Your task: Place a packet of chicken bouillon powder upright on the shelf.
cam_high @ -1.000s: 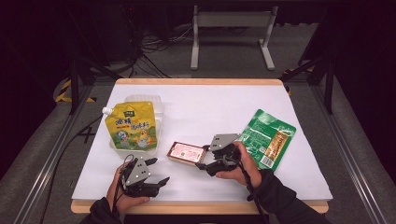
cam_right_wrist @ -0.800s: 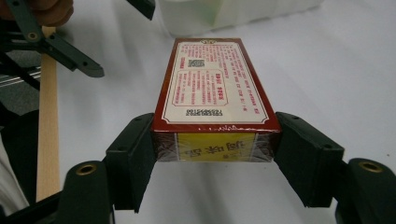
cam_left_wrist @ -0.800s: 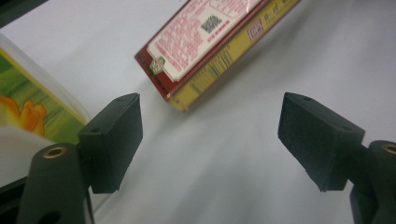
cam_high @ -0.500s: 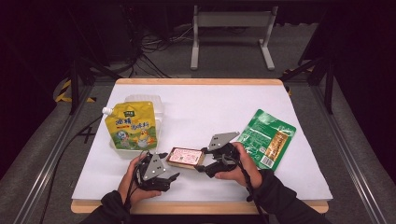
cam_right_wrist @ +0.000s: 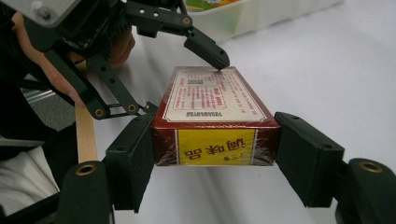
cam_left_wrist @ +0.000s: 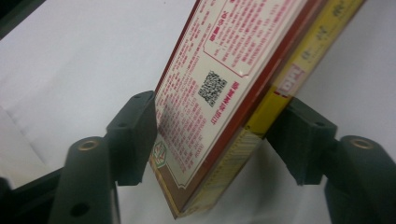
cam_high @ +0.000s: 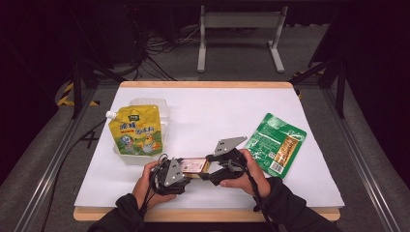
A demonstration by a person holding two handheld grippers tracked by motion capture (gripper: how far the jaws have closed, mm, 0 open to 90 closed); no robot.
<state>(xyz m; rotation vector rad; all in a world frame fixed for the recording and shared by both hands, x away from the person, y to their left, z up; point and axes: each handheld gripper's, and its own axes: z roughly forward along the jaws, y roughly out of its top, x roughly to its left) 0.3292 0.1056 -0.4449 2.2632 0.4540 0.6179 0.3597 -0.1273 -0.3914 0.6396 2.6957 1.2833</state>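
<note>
Gripping red box near front edge of white counter: right claw clamped, left claw closing around it (dark floor beyond); far half open.

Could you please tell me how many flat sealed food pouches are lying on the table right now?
2: the yellow spouted pouch lies on a white tray at the table's left, and the green pouch lies at its right. Nothing seems to hide another.

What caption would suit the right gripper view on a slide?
The right tool clamps a red-and-yellow box above the white table while the left tool closes on its far end.
</note>
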